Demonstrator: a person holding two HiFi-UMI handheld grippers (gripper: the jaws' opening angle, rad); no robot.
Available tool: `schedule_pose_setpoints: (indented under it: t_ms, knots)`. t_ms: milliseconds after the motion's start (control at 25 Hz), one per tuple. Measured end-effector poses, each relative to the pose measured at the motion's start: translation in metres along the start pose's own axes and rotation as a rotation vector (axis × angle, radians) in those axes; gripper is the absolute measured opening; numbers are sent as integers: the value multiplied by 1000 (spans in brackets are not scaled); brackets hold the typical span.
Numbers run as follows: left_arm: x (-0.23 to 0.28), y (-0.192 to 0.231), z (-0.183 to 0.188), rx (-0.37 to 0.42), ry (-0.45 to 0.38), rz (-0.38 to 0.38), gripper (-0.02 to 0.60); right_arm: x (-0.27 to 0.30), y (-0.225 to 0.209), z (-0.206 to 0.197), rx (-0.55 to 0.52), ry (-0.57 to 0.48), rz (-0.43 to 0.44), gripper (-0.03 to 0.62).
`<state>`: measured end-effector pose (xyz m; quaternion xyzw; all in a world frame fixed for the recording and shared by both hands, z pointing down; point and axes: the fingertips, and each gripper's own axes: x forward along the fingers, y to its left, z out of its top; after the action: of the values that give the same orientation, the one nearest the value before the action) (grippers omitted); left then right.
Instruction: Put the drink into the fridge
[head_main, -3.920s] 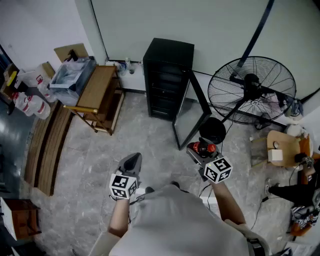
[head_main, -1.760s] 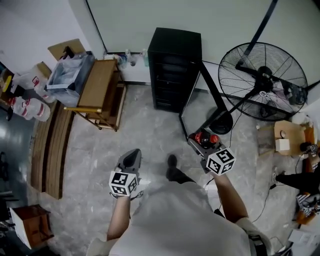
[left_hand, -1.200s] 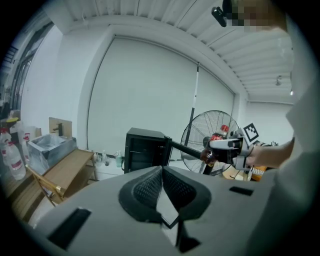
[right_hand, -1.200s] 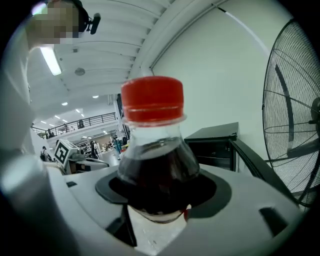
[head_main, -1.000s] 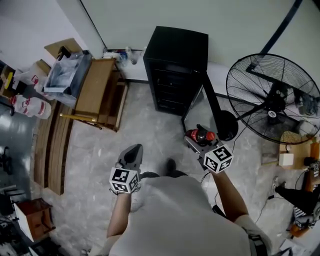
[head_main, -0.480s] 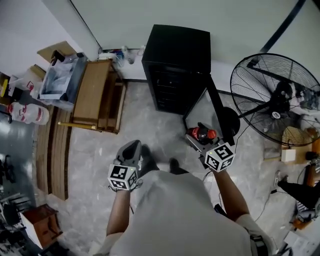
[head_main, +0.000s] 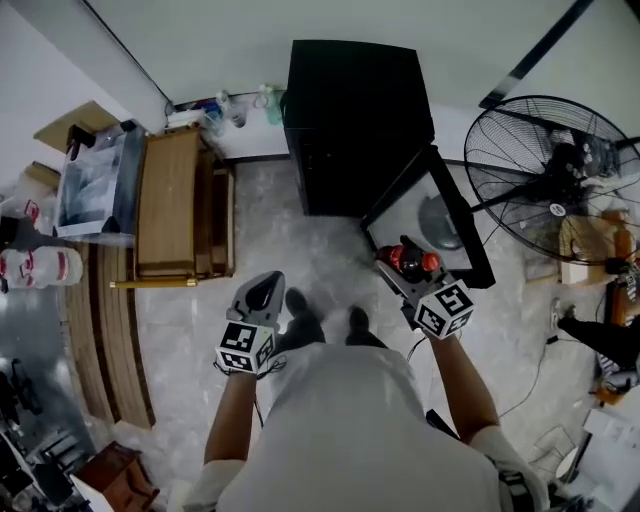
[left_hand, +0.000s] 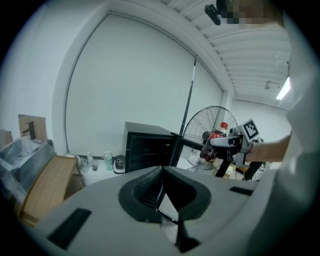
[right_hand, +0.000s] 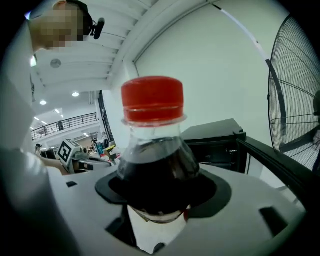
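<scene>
At the far left of the head view, white jugs (head_main: 32, 268) stand on the floor beside long wooden planks (head_main: 100, 340). A clear plastic bag (head_main: 90, 185) lies at the end of a wooden table (head_main: 170, 200) set against the wall. A few small bottles (head_main: 235, 105) cluster on the floor between the table and the fridge. Below the table, the left gripper (head_main: 266, 285) is held out over the grey floor. Its own view shows the jaws pressed together at the tips with nothing between them (left_hand: 161, 170). The black fridge (head_main: 355, 110) stands at the wall ahead, straight beyond those closed jaws in the left gripper view (left_hand: 145, 147). Its glass door (head_main: 430, 225) is swung wide open, out towards the person and to the right. Just in front of that door, outside the fridge, the right gripper (head_main: 402, 272) carries the drink bottle (head_main: 410, 262). In the right gripper view the jaws (right_hand: 159, 197) stand wide and are clamped on the bottle's dark lower body (right_hand: 155, 165). The bottle stands upright, with its red cap (right_hand: 152, 100) on top. Behind it are the fridge (right_hand: 215, 142) and the edge of its open door. To the right of the door stands a large floor fan (head_main: 545, 170), with cables trailing over the floor past it.
</scene>
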<state>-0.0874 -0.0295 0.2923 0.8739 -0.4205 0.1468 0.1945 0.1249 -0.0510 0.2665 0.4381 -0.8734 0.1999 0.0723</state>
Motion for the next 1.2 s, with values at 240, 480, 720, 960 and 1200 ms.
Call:
schedule_pose_setpoints:
  t_ms: [240, 480, 720, 960, 1200]
  knots:
    - [15, 49, -2, 37, 33, -92, 9, 44, 10, 2, 32, -21, -72, 308]
    - [30, 79, -11, 42, 62, -150, 9, 73, 7, -4, 55, -24, -129, 307]
    - [49, 85, -20, 39, 82, -175, 9, 94, -13, -9, 54, 0, -142, 307]
    - [77, 93, -32, 22, 84, -167, 9, 128, -38, -17, 22, 36, -110, 307]
    - [114, 92, -47, 17, 72, -136, 9, 156, -64, -35, -16, 59, -45, 307]
